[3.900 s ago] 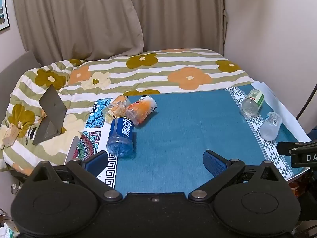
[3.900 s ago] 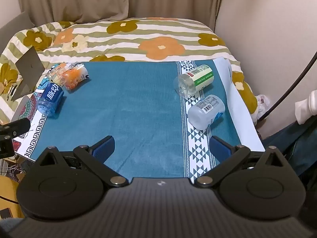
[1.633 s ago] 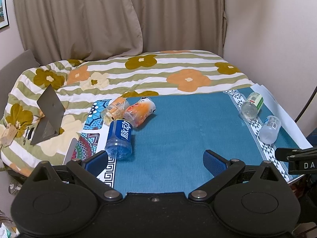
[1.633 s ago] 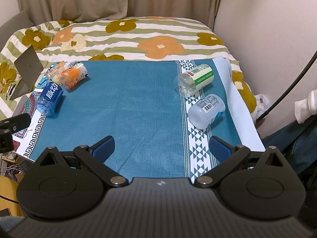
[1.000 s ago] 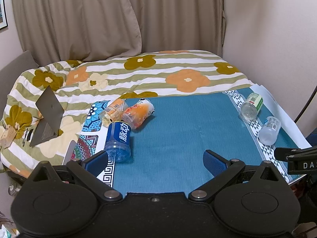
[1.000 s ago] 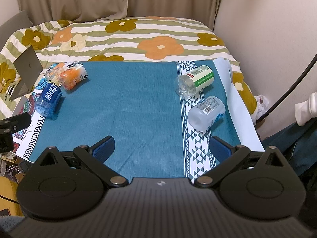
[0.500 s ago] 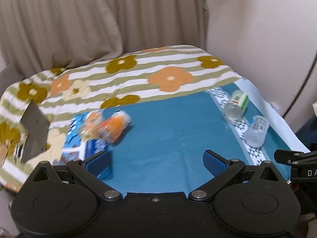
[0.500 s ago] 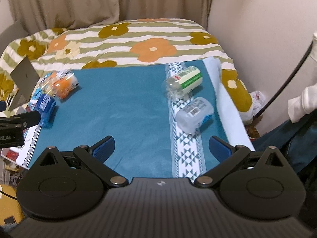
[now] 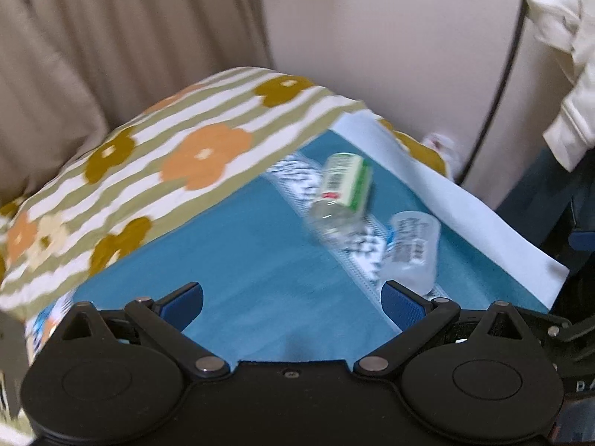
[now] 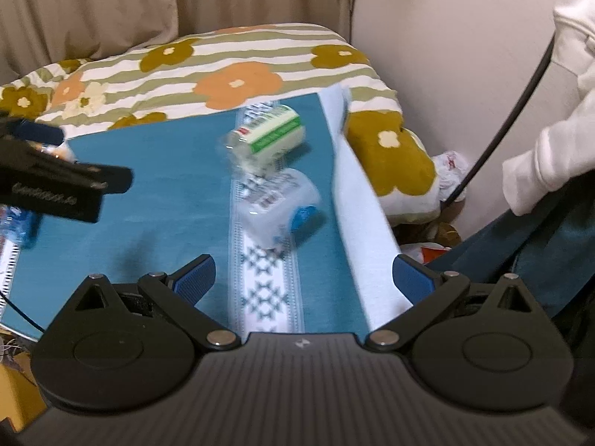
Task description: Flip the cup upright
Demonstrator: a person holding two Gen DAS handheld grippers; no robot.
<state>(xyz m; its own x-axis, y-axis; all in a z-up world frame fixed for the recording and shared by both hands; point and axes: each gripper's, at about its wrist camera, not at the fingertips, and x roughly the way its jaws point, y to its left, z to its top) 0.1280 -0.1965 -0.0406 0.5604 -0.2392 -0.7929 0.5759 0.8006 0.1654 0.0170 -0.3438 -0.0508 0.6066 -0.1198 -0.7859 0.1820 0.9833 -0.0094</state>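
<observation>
Two clear plastic cups lie on their sides on the blue cloth (image 10: 167, 193). The green-label cup (image 10: 266, 135) is farther; it also shows in the left wrist view (image 9: 340, 191). The barcode-label cup (image 10: 277, 206) lies nearer, and in the left wrist view (image 9: 411, 251) it sits just beyond my left gripper's right fingertip (image 9: 399, 303). My left gripper (image 9: 292, 301) is open and empty. My right gripper (image 10: 303, 278) is open and empty, with the barcode-label cup a short way ahead of it. Both views are motion-blurred.
The left gripper's body (image 10: 55, 186) reaches in at the left of the right wrist view. A blue bottle (image 10: 16, 225) lies at the cloth's left edge. A flowered striped blanket (image 10: 230, 70) covers the bed behind. A black cable (image 10: 520, 104) and a person's white sleeve (image 10: 550, 156) are at the right.
Both grippers have swung right and closer to the two clear cups. The bottles at the left have mostly left the left wrist view. The cups have not moved.
</observation>
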